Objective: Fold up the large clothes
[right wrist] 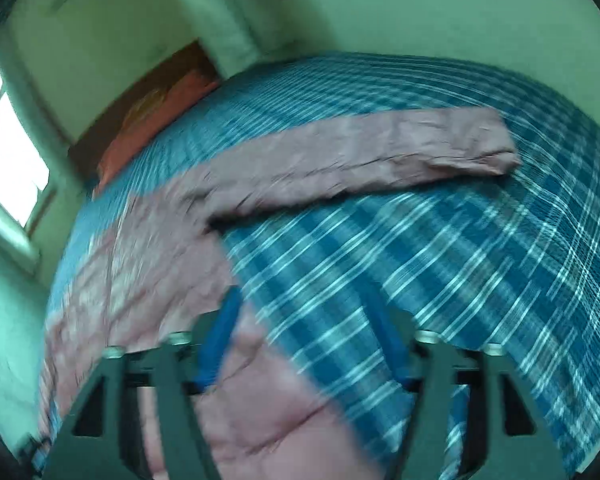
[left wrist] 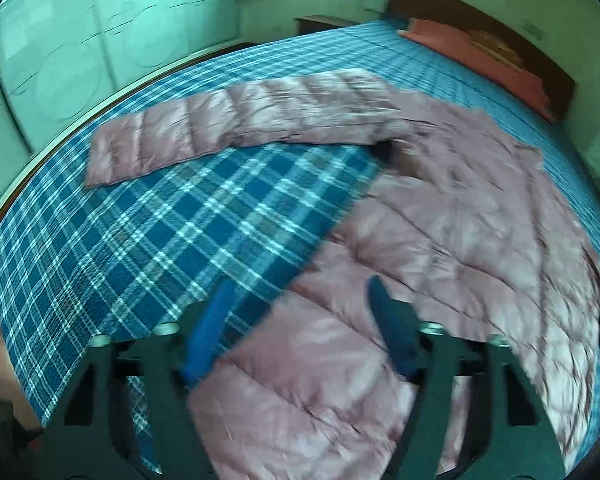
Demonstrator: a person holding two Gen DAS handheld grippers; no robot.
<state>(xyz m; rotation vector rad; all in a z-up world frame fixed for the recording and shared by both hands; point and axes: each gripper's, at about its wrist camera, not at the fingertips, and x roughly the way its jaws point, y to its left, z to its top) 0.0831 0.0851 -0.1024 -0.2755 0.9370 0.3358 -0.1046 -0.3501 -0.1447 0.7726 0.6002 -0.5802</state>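
A pink quilted down jacket (left wrist: 440,216) lies spread flat on a bed with a blue plaid sheet (left wrist: 160,232). In the left wrist view one sleeve (left wrist: 236,124) stretches out to the left. My left gripper (left wrist: 300,282) is open and hangs just over the jacket's side edge, one blue finger (left wrist: 212,332) above the sheet and the other above the fabric. In the right wrist view the jacket (right wrist: 148,248) fills the left and its other sleeve (right wrist: 380,148) reaches right. My right gripper (right wrist: 304,298) is open and straddles that side edge, holding nothing. Both views are blurred.
A red pillow (left wrist: 472,56) lies against the dark wooden headboard (left wrist: 480,20) at the far end of the bed. White wardrobe doors (left wrist: 80,60) stand beyond the bed's far side. A bright window (right wrist: 4,140) is on the left wall. The plaid sheet (right wrist: 440,260) is bare beside the jacket.
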